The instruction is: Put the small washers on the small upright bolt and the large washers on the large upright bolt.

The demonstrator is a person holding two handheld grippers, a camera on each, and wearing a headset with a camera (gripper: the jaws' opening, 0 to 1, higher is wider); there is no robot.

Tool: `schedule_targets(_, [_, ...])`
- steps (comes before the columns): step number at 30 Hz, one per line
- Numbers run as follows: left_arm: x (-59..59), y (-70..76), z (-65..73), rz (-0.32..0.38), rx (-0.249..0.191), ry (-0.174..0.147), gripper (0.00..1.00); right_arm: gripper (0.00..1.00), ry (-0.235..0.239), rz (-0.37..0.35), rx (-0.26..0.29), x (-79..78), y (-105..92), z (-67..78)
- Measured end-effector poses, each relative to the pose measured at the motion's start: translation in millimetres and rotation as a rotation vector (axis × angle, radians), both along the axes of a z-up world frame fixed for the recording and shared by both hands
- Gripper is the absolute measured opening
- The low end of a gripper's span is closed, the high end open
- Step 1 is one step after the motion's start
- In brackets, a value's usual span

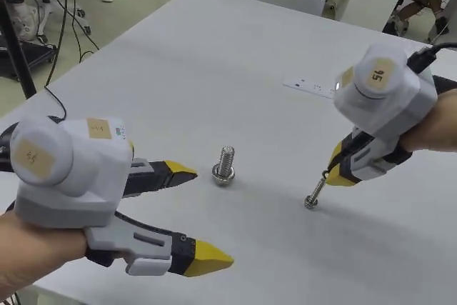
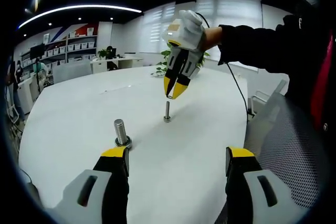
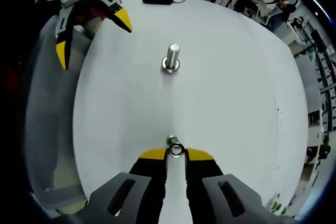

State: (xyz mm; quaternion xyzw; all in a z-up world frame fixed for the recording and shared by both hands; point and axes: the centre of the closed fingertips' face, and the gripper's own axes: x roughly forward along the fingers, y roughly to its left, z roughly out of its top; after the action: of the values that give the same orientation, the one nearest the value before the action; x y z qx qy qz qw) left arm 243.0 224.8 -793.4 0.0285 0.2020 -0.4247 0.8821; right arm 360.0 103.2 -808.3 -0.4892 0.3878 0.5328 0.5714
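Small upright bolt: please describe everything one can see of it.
The small upright bolt is thin, silvery metal, with a shaft rising from a wider base on the white table. In the head view it stands right of the large bolt, apart from it. The right gripper hangs at its top, tips pinching what looks like a small washer.
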Motion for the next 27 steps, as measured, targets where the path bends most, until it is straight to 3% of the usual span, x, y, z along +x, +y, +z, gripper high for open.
schedule_targets(27, [0.0, 3.0, -2.1, 0.013, 0.005, 0.006, 0.74, 0.14, 0.036, -0.005, -0.012, 0.9, 2.0, -17.9])
